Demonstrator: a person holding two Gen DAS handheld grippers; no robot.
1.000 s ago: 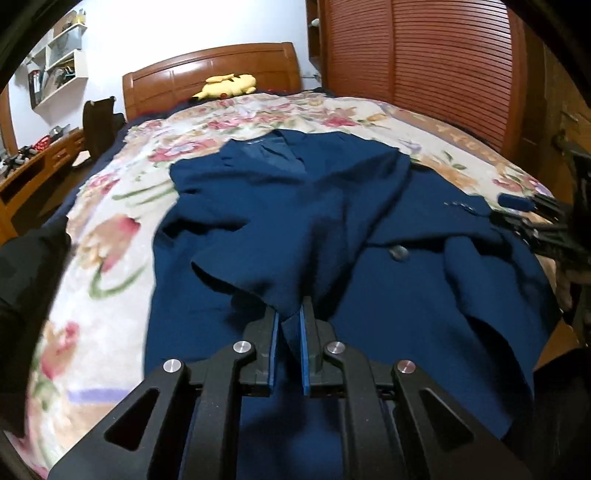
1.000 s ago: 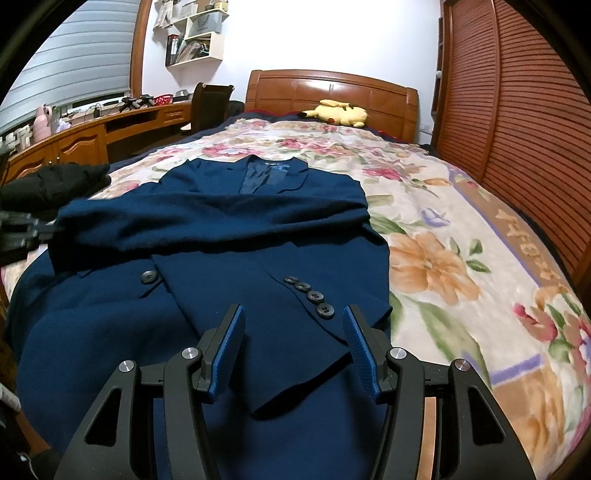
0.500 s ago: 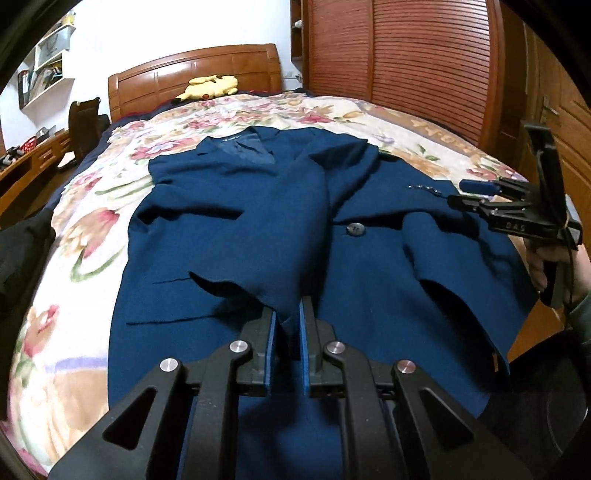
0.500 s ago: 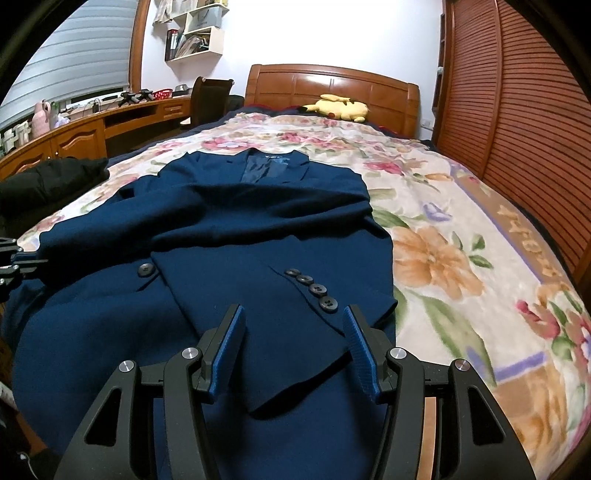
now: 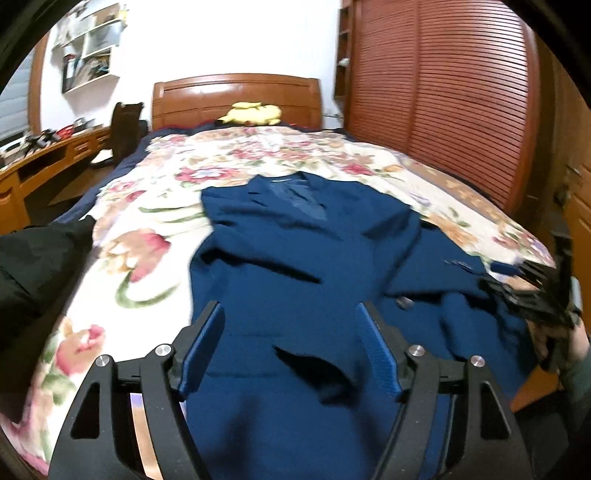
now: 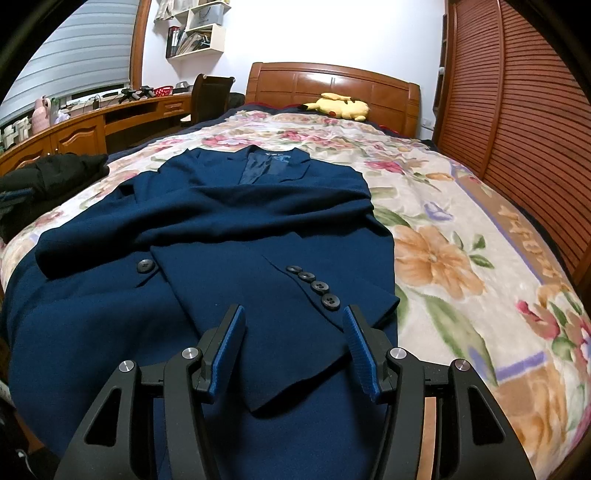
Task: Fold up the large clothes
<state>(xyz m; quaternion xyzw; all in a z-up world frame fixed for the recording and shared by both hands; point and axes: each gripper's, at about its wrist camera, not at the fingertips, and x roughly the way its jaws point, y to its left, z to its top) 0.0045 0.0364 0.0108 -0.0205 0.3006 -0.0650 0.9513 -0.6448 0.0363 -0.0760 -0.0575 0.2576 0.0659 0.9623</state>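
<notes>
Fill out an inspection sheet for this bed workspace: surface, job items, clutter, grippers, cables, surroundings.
Surface: bed with floral blanket, the work area.
Job's things: navy blue wool coat lying flat, collar toward the headboard, both sleeves folded across the front; four-button cuff on top.
Clutter: yellow plush toy by the headboard; black garment at the bed's edge.
Grippers: left gripper jaws have just been opening, no cloth between them; right gripper jaws open, above the cuff, gripping nothing.
Cables: nothing seen.
Surroundings: wooden headboard, slatted wooden wardrobe doors, wooden desk, wall shelves.
</notes>
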